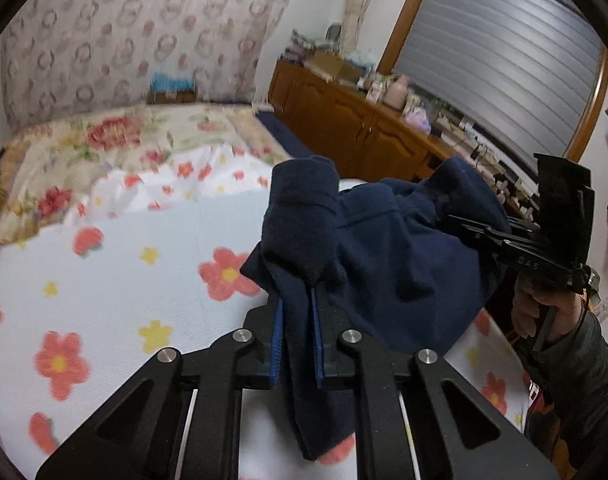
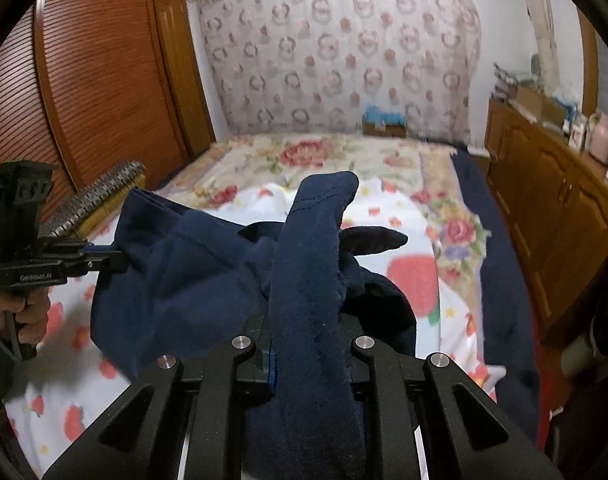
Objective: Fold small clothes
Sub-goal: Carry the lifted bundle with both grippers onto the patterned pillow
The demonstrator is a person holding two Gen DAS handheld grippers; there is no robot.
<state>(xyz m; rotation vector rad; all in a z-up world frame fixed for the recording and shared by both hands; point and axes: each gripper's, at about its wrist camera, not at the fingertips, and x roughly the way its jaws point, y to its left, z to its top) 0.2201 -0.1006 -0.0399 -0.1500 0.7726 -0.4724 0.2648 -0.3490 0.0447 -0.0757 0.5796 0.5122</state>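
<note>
above the bed (image 1: 104,280), both my grippers are clamped on the navy garment (image 1: 383,260): left gripper (image 1: 296,320), right gripper (image 2: 307,344). only my right view shows the wardrobe (image 2: 96,80); only my left shows the shutter (image 1: 503,60).

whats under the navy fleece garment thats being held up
Under the navy fleece garment, held by both the left hand-held gripper and right hand-held gripper, lies the flower-print bed sheet. The sheet directly beneath it is covered.
</note>
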